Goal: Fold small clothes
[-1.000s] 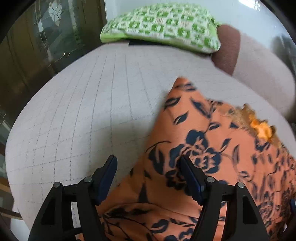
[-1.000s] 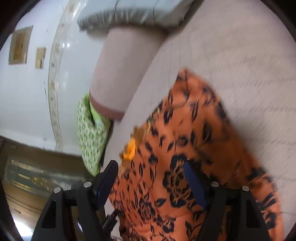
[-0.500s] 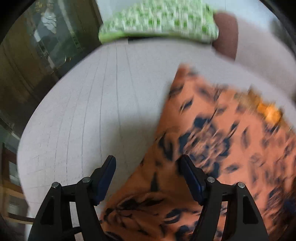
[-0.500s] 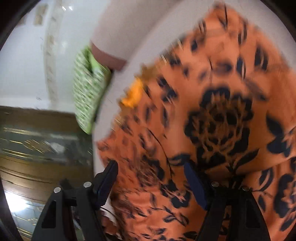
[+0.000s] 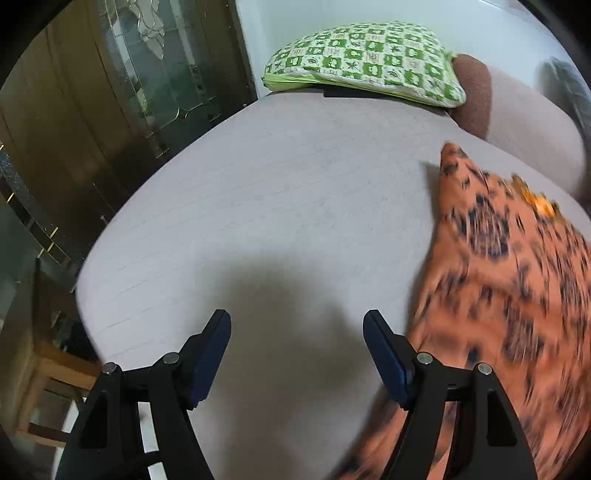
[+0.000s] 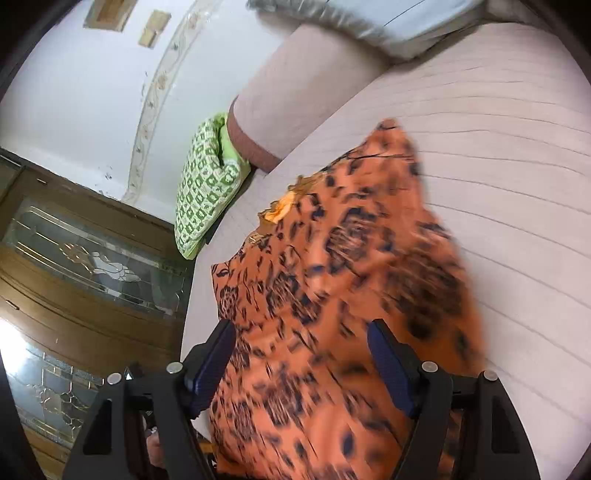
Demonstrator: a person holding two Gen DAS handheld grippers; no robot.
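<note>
An orange garment with a dark blue flower print point(image 5: 509, 280) lies on a pale pink quilted sofa seat point(image 5: 295, 206). In the left wrist view it fills the right side; my left gripper point(image 5: 297, 347) is open and empty over bare seat just left of the cloth's edge. In the right wrist view the garment point(image 6: 332, 295) spreads under and ahead of my right gripper point(image 6: 301, 354), which is open with the cloth showing between its jaws. An orange trim point(image 6: 280, 210) sits at the garment's far edge. The garment is motion-blurred.
A green-and-white checked cushion point(image 5: 365, 62) lies at the far end of the seat, beside the pink backrest with a brown end point(image 5: 476, 92). A grey cushion point(image 6: 369, 22) lies on the backrest. A wooden glass-paned door point(image 5: 110, 92) stands beyond the seat's left edge.
My left gripper has moved left off the garment, which was between its jaws a second ago, to bare seat. The right gripper's view has swung across the cloth. Both stay open.
</note>
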